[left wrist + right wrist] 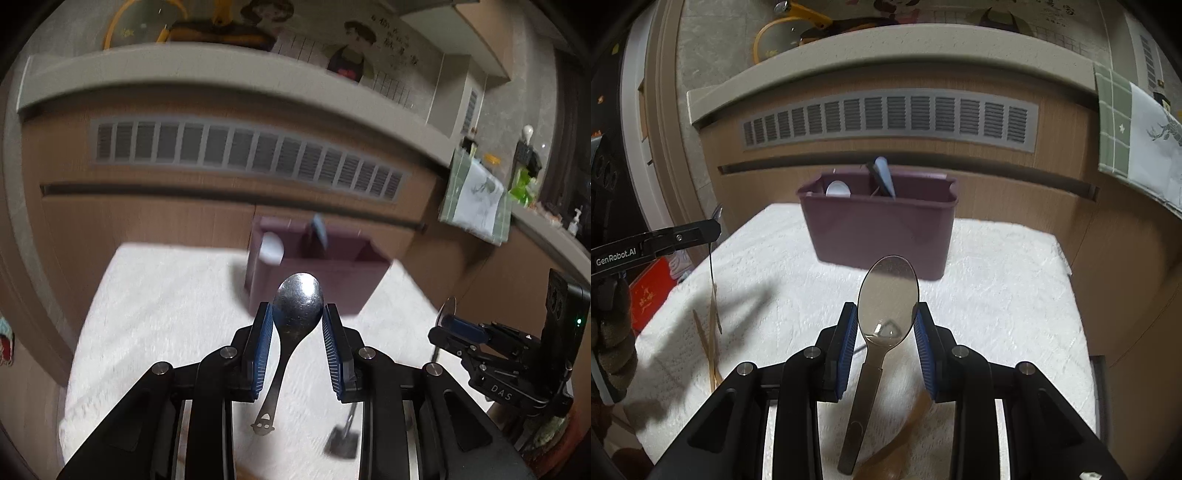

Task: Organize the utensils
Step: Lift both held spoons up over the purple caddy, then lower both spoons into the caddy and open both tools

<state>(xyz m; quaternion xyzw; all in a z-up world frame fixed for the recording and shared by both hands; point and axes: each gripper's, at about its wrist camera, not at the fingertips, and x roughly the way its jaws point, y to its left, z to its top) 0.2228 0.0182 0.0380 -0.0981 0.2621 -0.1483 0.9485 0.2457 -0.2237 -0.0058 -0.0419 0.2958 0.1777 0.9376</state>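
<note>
My left gripper (297,314) is shut on the bowl of a shiny steel spoon (298,302), held above the white cloth, handle hanging down. My right gripper (886,317) is shut on the bowl of a larger matte steel spoon (888,291), also lifted. The purple utensil holder (879,229) stands at the table's far edge, ahead of both grippers, holding a white spoon (837,189) in the left compartment and a blue-and-black utensil (884,175) in the middle one. The holder also shows in the left wrist view (314,273). The right gripper shows at the right of the left wrist view (458,325).
A white cloth (997,280) covers the table. A brown wooden spoon (905,432) lies under my right gripper, and wooden chopsticks (709,350) lie at the left. A dark utensil (343,439) lies on the cloth near my left gripper. A wooden cabinet with a vent (886,118) stands behind.
</note>
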